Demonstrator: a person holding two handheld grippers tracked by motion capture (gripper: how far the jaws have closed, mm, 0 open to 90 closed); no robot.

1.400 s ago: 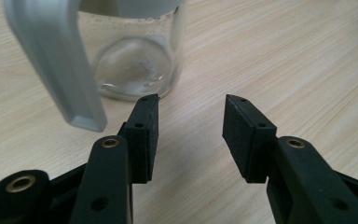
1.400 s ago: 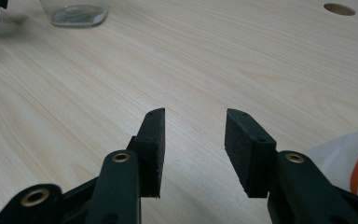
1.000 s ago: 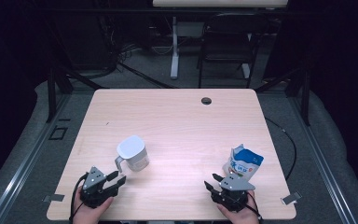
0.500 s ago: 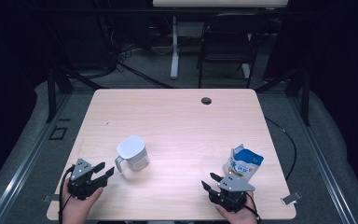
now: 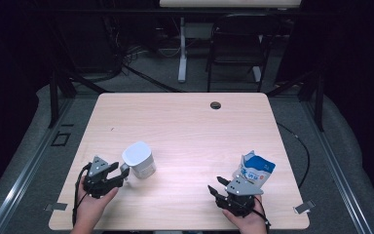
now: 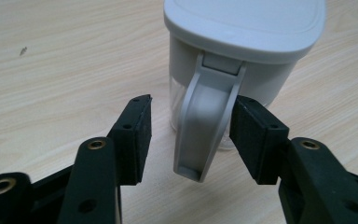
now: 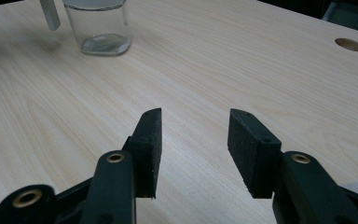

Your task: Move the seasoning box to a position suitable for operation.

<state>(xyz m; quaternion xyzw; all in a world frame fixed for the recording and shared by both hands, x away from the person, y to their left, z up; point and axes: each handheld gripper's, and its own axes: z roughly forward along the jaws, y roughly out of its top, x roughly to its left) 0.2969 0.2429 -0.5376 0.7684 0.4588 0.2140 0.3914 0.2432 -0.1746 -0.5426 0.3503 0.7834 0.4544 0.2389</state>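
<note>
**Left gripper spread around the pitcher handle**

You had the left gripper (image 6: 189, 140) at the white-lidded pitcher (image 5: 139, 159), which stood upright on the tabletop (image 5: 185, 126) near its front left. Its jaws had just been opening; the grey handle (image 6: 205, 126) sat between them, one pad at most brushing it and the other clear. Your right gripper (image 7: 193, 149) rested open with nothing between its jaws, just beside the blue-and-white pouch (image 5: 254, 169).
</note>
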